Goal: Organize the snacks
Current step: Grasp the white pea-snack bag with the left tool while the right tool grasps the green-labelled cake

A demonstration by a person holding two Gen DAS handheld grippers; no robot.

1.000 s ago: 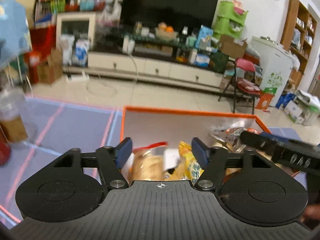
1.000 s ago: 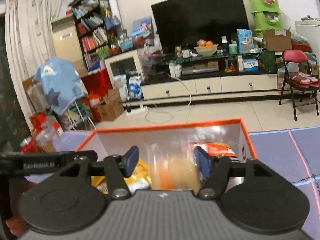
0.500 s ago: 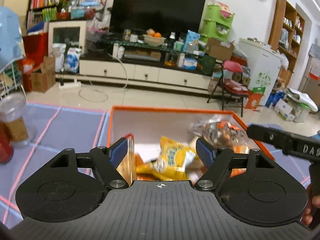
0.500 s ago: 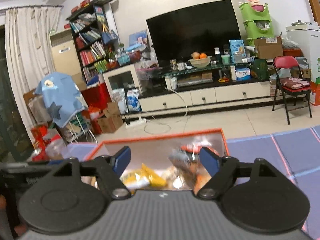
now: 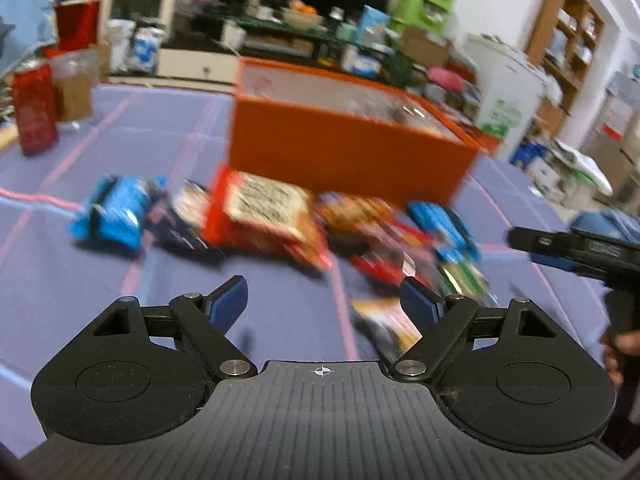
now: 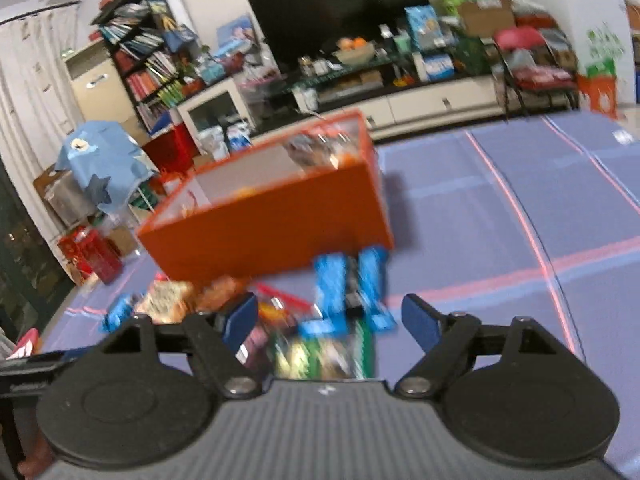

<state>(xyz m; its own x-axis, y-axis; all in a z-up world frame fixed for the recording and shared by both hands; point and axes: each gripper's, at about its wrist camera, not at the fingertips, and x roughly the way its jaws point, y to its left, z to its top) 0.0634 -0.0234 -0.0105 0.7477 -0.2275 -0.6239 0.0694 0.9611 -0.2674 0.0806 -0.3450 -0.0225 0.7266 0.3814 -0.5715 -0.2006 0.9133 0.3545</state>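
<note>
A: Several snack packets (image 5: 276, 220) lie in a loose row ahead of both sets of jaws, but motion blur smears nearly all of them.

B: Can any label be read?

A: No. The red packet with a pale printed panel (image 5: 264, 208) carries dark text, too blurred to read. The far-left blue packet (image 5: 112, 216) is just as vague.

B: And the jaws?

A: The left gripper (image 5: 324, 306) has its jaws spreading, nothing between them but mat; a yellow-orange packet (image 5: 386, 322) sits just beside its right finger, partly hidden by it. The right gripper (image 6: 330, 318) is also opening, with a green packet (image 6: 320, 354) and two blue packets (image 6: 352, 284) showing through the gap, not pinched.

B: Where's the box?

A: The orange box (image 6: 272, 224) stands beyond the row, straight ahead of the jaws, with packets inside, mostly hidden by its wall.

B: The surface?

A: A purple mat (image 5: 80, 280) with pink lines. Behind it, a cluttered living room: a dark television (image 6: 340, 8) and a bookshelf (image 6: 144, 48).
</note>
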